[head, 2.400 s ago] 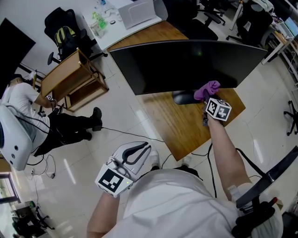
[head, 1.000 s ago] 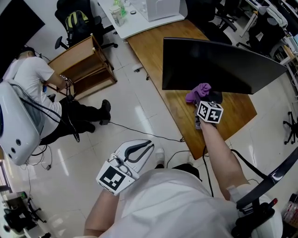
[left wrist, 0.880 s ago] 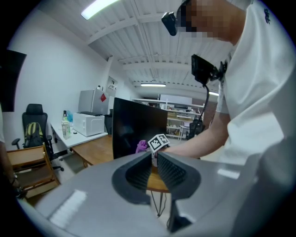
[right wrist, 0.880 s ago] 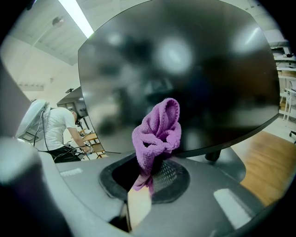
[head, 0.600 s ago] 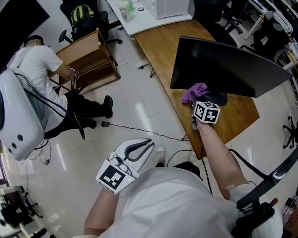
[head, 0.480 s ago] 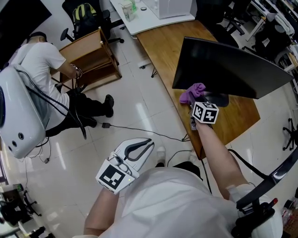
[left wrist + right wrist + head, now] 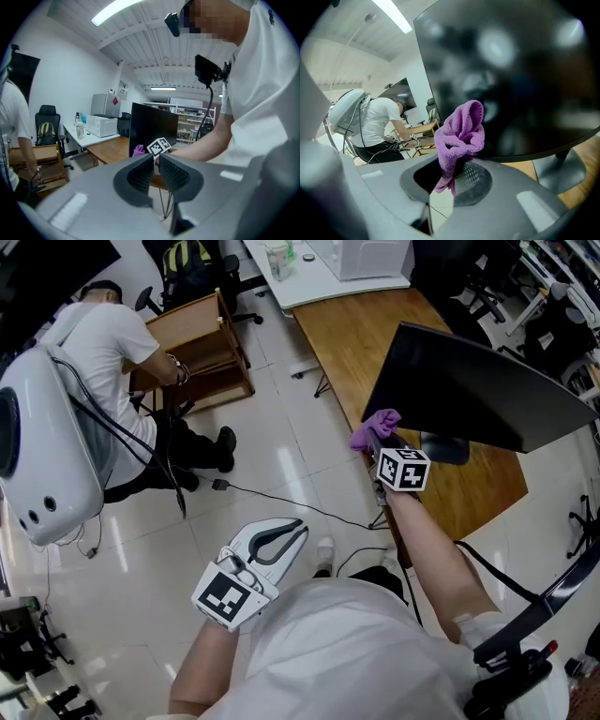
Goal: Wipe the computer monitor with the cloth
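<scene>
The black monitor (image 7: 478,390) stands on a wooden desk (image 7: 356,324) at the right of the head view. My right gripper (image 7: 382,442) is shut on a bunched purple cloth (image 7: 373,427), which it holds at the screen's lower left corner. In the right gripper view the cloth (image 7: 461,131) sticks up from between the jaws of the right gripper (image 7: 452,176), right against the dark screen (image 7: 520,70). My left gripper (image 7: 281,535) hangs low over the floor, away from the desk, its jaws shut on nothing (image 7: 155,161).
A person in a white shirt (image 7: 112,334) crouches by a wooden cart (image 7: 202,343) at the left. A white machine with cables (image 7: 47,446) stands nearer. A cable (image 7: 281,502) runs across the tiled floor. A white table (image 7: 328,273) carries an appliance. The monitor's stand (image 7: 445,448) sits behind my right gripper.
My right gripper has carried the cloth leftward along the monitor's lower edge, from near the stand to the left corner. The head view has turned. The left gripper has stayed put.
</scene>
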The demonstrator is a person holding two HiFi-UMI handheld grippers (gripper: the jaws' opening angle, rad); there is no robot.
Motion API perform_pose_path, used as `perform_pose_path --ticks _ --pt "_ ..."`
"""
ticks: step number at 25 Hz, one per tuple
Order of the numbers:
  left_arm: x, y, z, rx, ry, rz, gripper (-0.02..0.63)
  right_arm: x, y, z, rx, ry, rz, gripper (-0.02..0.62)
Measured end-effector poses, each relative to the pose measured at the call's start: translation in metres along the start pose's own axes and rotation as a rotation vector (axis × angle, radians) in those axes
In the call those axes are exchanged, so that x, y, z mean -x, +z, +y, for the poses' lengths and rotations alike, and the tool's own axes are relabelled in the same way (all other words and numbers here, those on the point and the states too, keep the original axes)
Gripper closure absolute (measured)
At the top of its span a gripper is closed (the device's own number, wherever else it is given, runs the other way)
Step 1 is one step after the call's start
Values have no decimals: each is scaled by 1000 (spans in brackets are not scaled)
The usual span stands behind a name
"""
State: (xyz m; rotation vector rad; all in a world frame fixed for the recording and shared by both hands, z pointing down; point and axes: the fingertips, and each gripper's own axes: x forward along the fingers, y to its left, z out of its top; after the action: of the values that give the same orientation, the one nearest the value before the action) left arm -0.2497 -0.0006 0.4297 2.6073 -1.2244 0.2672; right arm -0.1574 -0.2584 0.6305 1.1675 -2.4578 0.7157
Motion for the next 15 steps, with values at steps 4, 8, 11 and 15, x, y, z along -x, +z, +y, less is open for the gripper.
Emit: perform_pose_path --ticks 4,8,11,15 --pt "5 -4 2 10 10 -8 549 -1 5 12 4 20 -2 548" --pt "6 -2 4 12 12 -20 549 3 22 24 2 43 -22 548" --pt "6 0 4 10 3 -33 549 7 36 34 4 57 -38 548" --pt "4 1 7 11 -7 -52 549 12 52 43 17 72 -50 548"
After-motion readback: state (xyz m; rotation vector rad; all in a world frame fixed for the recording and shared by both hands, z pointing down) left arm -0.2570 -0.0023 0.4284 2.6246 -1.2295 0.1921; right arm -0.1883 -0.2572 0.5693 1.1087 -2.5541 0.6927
